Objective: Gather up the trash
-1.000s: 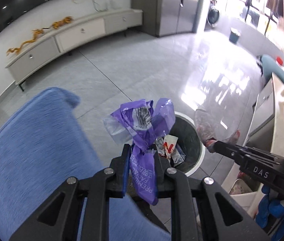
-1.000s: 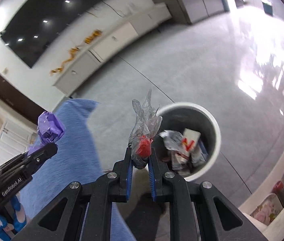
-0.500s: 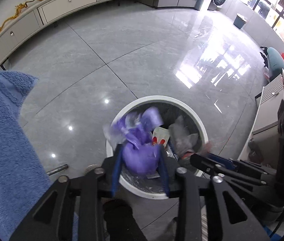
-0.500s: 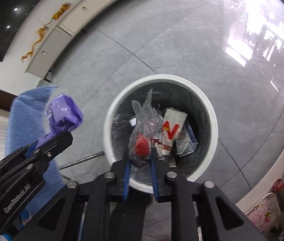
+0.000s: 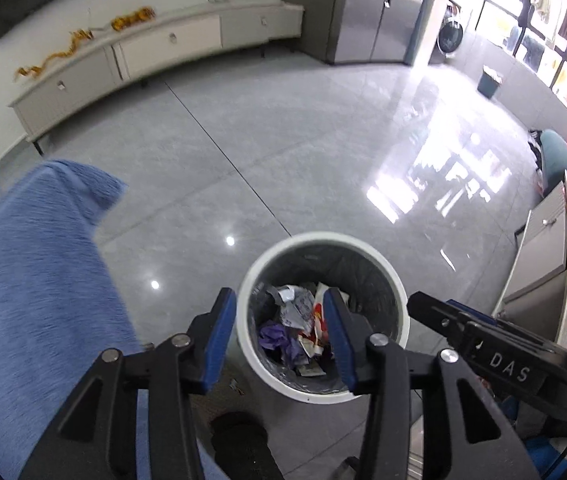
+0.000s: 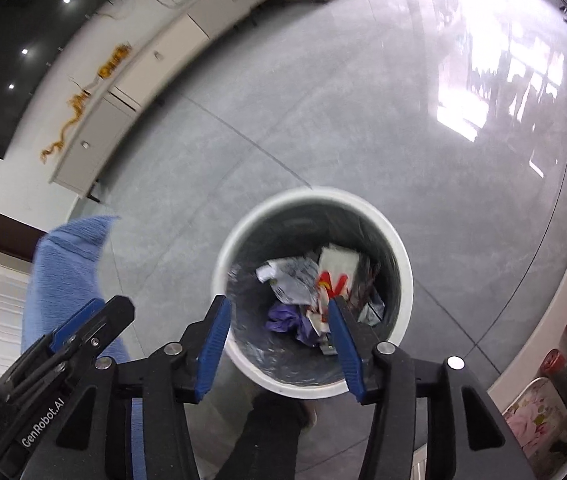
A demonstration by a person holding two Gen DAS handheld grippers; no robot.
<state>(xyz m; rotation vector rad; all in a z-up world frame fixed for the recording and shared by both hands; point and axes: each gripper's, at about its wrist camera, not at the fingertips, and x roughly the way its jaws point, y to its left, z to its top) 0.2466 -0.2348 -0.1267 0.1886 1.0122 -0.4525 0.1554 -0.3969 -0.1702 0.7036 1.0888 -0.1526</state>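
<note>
A white round trash bin point(image 5: 397, 280) with a dark liner stands on the floor; it also shows in the right wrist view point(image 6: 401, 260). Inside lie a crumpled purple wrapper point(image 5: 277, 336) point(image 6: 289, 320), a white wrapper with red print point(image 6: 335, 272) and other scraps. My left gripper point(image 5: 281, 340) is open and empty, held above the bin's near rim. My right gripper point(image 6: 279, 344) is open and empty, also above the near rim. Each gripper shows at the edge of the other's view.
A blue towel-covered seat point(image 5: 31, 280) is to the left of the bin. A low white TV cabinet point(image 5: 143, 56) runs along the far wall. A white counter edge point(image 5: 563, 264) with jars point(image 6: 563, 360) is on the right. Glossy grey tile floor lies beyond.
Both grippers opened over the bin. The purple wrapper and the clear bag with the red piece left the jaws; the purple wrapper now lies inside the bin.
</note>
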